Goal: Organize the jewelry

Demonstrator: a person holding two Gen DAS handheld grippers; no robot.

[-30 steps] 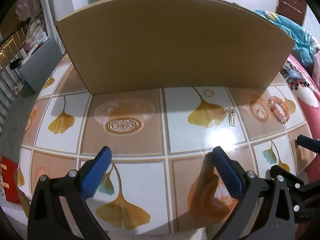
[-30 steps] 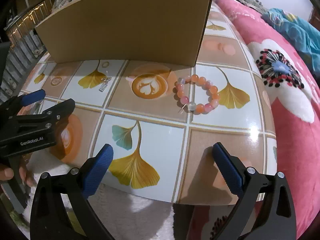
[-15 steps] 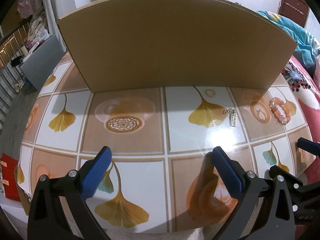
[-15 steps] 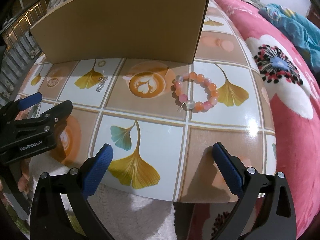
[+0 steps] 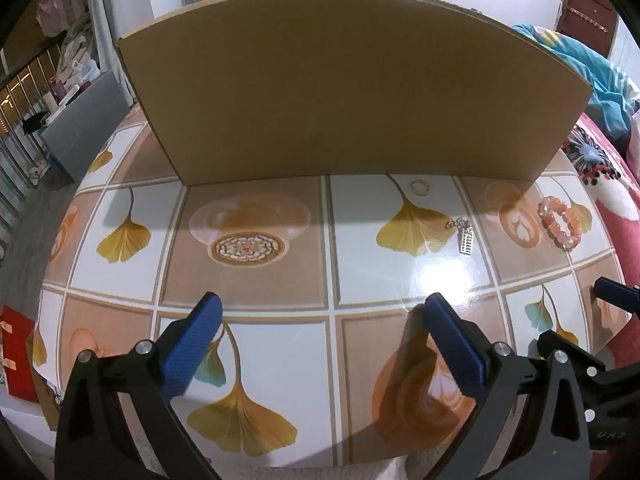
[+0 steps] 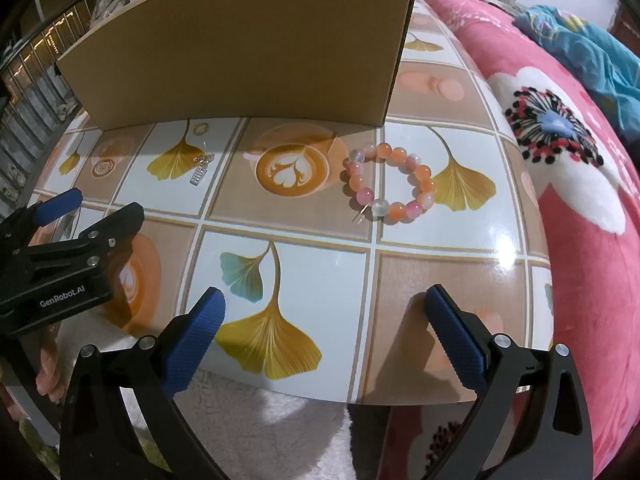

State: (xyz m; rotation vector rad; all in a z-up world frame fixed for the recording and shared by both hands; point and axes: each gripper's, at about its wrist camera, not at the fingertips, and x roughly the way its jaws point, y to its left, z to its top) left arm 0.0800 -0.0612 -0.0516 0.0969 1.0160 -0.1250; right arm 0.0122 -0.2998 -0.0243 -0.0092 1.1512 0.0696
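A pink and orange bead bracelet (image 6: 390,182) lies on the patterned table, also seen in the left wrist view (image 5: 560,222). A small silver charm on a chain (image 5: 463,235) lies left of it, also in the right wrist view (image 6: 201,170). A thin gold ring (image 5: 420,187) lies by the cardboard wall, also in the right wrist view (image 6: 200,128). My left gripper (image 5: 322,344) is open and empty over the table's near edge. My right gripper (image 6: 324,328) is open and empty, short of the bracelet.
A tall cardboard box wall (image 5: 340,100) stands across the back of the table (image 5: 256,360). A pink floral blanket (image 6: 560,160) lies along the right. White fluffy fabric (image 6: 260,432) lies below the table's near edge. The left gripper's body (image 6: 60,264) shows at the right view's left.
Both grippers have drifted slightly; the right one has edged forward, so the bracelet sits a little lower in its view. Both stay open. The jewelry has not moved.
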